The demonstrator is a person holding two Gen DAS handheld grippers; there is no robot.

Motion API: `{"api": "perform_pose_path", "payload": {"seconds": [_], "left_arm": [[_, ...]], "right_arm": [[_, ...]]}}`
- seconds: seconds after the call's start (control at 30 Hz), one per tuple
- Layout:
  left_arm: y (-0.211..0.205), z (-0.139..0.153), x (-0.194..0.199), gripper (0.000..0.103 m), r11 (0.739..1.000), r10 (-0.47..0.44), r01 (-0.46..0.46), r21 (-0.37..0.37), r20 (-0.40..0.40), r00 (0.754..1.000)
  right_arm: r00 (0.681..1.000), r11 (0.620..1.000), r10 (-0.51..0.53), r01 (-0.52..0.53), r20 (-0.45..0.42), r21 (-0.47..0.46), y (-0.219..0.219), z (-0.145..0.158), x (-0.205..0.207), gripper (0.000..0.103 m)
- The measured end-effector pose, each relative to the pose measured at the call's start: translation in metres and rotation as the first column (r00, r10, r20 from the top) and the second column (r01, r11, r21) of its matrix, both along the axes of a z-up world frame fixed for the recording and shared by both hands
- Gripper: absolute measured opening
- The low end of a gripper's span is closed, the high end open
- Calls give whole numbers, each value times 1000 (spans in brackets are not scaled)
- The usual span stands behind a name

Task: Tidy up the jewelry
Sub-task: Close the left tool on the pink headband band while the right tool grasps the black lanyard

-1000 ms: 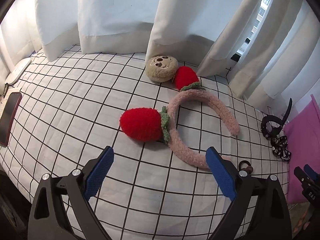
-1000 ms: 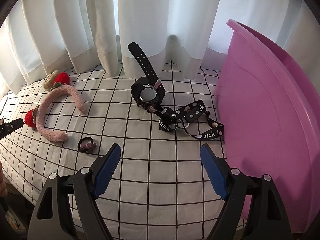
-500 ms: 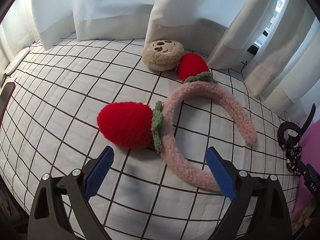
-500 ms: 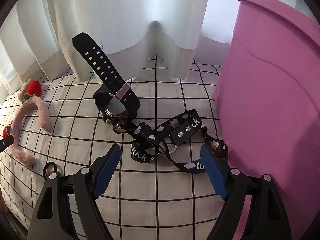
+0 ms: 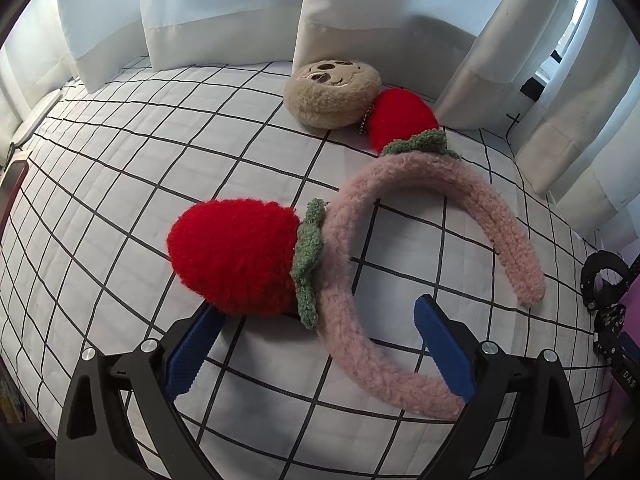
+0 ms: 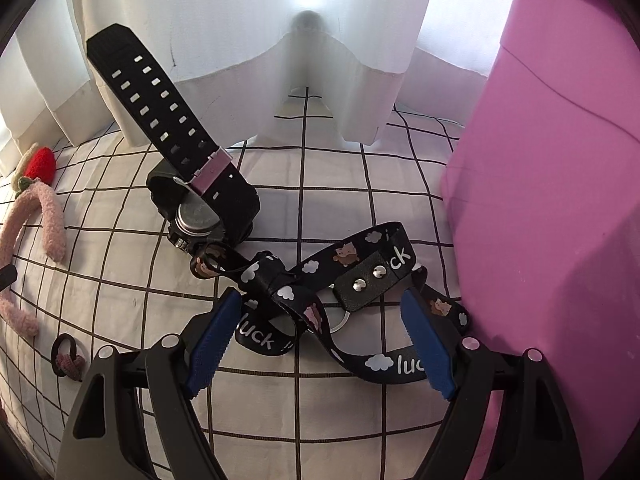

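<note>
A pink fuzzy headband (image 5: 400, 184) with two red plush strawberries (image 5: 236, 256) lies on the white checked bedcover (image 5: 120, 184). My left gripper (image 5: 316, 344) hangs open low over it, its fingers on either side of the band's near arm and not pressing on it. The near strawberry overlaps the left fingertip. A black "luck" lanyard (image 6: 348, 256) with clouds and a metal ring lies bunched beside a black watch (image 6: 200, 208). Standing open, my right gripper (image 6: 320, 320) has the lanyard's loops between its fingers.
A tall pink bin (image 6: 560, 200) stands close on the right. White curtains (image 6: 240, 40) hang along the far edge. A beige plush face (image 5: 332, 92) lies behind the headband. A small hair tie (image 6: 68, 360) sits at the lower left, a phone (image 5: 12, 188) at the far left edge.
Both grippers have come down and forward. The headband's near arm now lies between the left fingers, and the lanyard has come between the right fingers. Both sets of jaws stayed equally wide.
</note>
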State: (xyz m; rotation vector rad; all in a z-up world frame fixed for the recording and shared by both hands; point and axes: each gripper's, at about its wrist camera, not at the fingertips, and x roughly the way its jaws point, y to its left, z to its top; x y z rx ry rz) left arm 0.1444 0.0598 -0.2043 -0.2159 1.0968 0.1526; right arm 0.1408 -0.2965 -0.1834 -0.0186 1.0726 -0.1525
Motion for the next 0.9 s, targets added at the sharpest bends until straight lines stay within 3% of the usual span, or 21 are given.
{"api": "perform_pose_path", "payload": {"seconds": [0.2, 0.27, 0.57, 0.8, 0.9], "left_arm": [[-10, -3, 5, 97, 998, -8, 9, 60, -12, 1000], [-15, -4, 8, 97, 996, -7, 8, 86, -16, 1000], [-15, -5, 7, 97, 995, 14, -17, 97, 31, 999], [-17, 5, -9, 70, 995, -24, 17, 102, 63, 998], [-14, 8, -13, 56, 994, -30, 23, 103, 71, 997]], "right_arm": [[1000, 998, -19, 18, 19, 60, -4, -10, 10, 80], [1000, 996, -23, 22, 17, 88, -5, -15, 13, 85], [996, 996, -29, 22, 84, 82, -2, -24, 6, 89], [995, 996, -17, 8, 103, 83, 9, -25, -9, 82], [993, 997, 13, -21, 115, 75, 15, -17, -16, 66]]}}
